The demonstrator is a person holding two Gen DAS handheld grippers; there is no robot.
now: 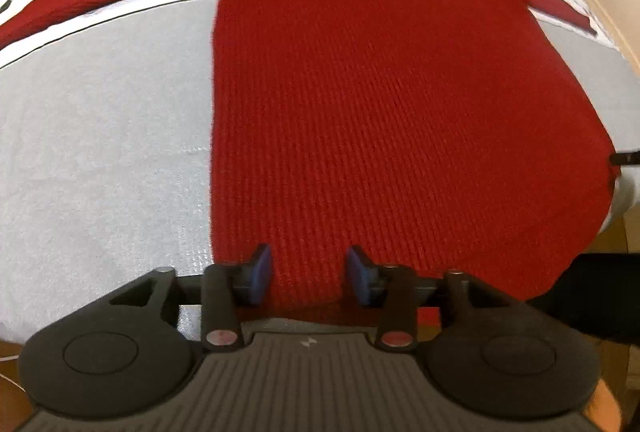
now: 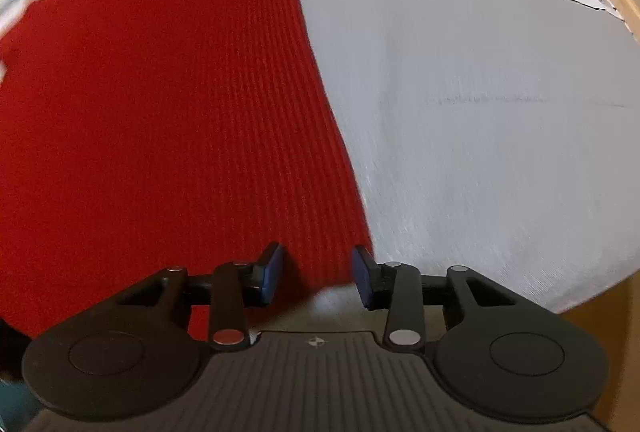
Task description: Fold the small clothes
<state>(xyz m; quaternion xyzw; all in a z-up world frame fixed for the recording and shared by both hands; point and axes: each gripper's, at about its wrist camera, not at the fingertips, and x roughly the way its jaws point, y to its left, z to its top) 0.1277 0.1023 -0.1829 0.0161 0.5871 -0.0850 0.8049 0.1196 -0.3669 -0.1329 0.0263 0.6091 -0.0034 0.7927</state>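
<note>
Even, fairly bright indoor light in both wrist views, with no hard glare. Soft shadow lies just beneath the left tongs (image 1: 308, 274) and the right tongs (image 2: 318, 274). The red sweater (image 1: 380, 119) is saturated, its knit ribs sharpest just ahead of the tongs. Motion blur smears the grey worktop cover (image 2: 500, 119) to the right of the right tongs and the far top-left corner of that view. Fisheye distortion bows all edges; far regions beyond the tongs are soft and compressed.
</note>
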